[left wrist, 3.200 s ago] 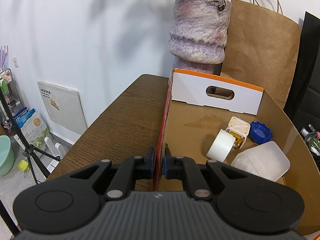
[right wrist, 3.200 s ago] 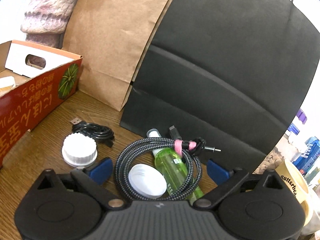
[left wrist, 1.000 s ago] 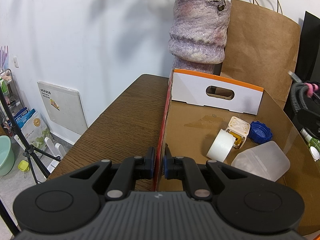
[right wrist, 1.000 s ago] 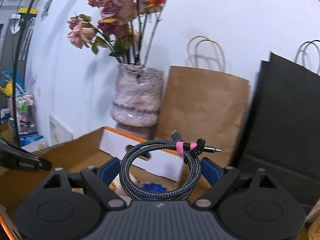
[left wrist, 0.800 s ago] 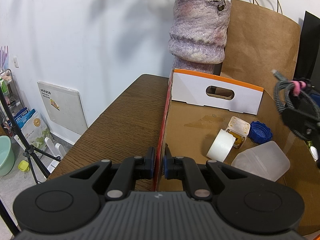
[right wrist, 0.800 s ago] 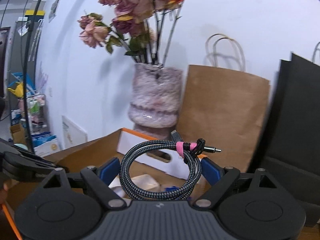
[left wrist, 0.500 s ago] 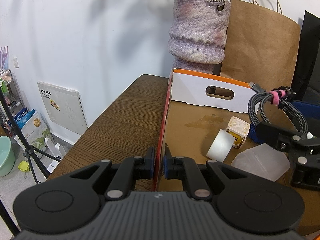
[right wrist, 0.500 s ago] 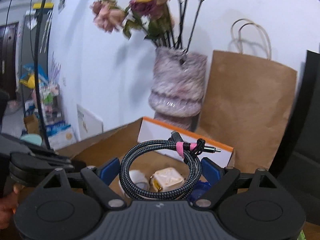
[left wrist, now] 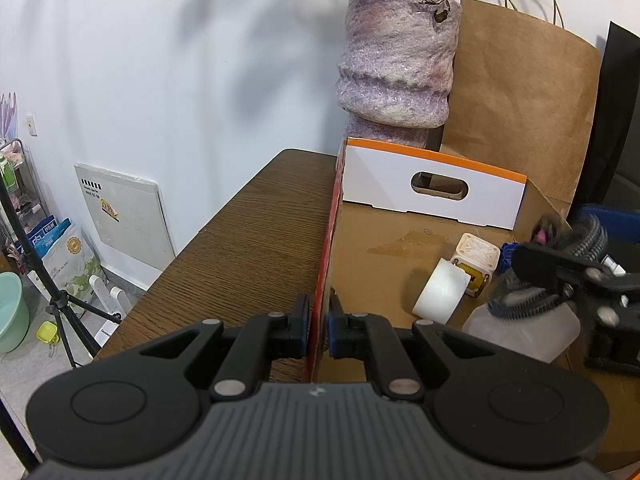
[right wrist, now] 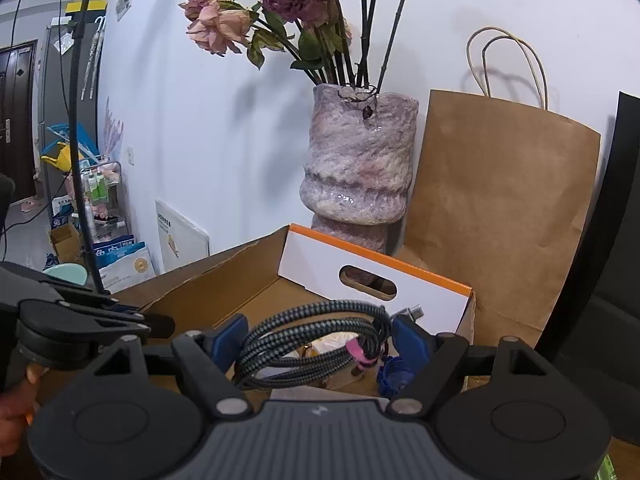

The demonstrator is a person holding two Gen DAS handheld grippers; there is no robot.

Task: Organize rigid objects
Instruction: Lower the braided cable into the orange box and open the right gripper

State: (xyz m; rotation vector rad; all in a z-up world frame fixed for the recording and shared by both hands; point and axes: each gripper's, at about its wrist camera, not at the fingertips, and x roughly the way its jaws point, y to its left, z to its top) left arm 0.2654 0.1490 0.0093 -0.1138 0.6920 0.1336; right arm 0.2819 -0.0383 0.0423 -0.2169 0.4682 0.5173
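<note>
Holding the near side wall of the cardboard box (left wrist: 320,280) between its closed pads, the left gripper (left wrist: 318,326) steadied the landmark for this step. The right gripper (right wrist: 316,340) was inside the box's opening, above the floor at the box's right side, with the coiled braided cable (right wrist: 316,340) between its blue pads; its jaws were closing slightly, and the coil looked squeezed and tilted, so it was judged to be gripped and not yet let go. Below the coil, on the box floor, lay a white tape roll (left wrist: 440,294), a cream cube-shaped item (left wrist: 476,258), a blue cap (right wrist: 394,376) and a translucent container (left wrist: 524,334) (all near the box's right wall). The step in hand was judged to be depositing the cable into the box. The next move called for lowering the coil toward a bare patch of floor, then parting the pads fully so that it dropped clear. One risk noted: the springy coil could catch on a pad when the gripper withdraws.
</note>
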